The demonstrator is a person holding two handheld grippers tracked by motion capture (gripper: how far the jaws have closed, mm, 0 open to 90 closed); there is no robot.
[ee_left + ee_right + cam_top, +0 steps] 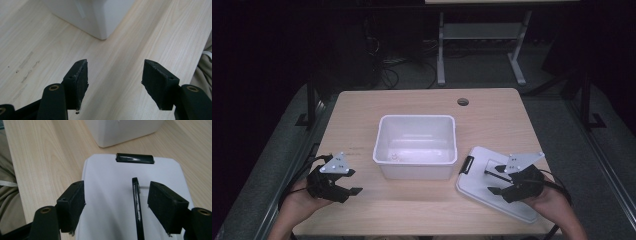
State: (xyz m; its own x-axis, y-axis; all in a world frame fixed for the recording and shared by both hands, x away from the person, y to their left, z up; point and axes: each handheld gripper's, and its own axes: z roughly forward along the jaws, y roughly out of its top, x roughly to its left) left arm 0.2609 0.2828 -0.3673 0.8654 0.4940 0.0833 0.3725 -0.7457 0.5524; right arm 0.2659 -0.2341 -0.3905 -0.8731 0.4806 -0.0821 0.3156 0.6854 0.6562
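Observation:
A white plastic bin stands open in the middle of the wooden table. Its white lid lies flat to the bin's right, with a black latch on the edge nearest the bin. My right gripper hovers over the lid, open. In the right gripper view the lid's thin black handle stands between the jaws, close to the right-hand pad with a small gap. My left gripper is open over bare table left of the bin, nothing between its pads.
A round cable hole sits near the table's far edge. Beyond the table a white desk frame and cables stand on the dark floor. The bin's corner lies ahead of the left gripper.

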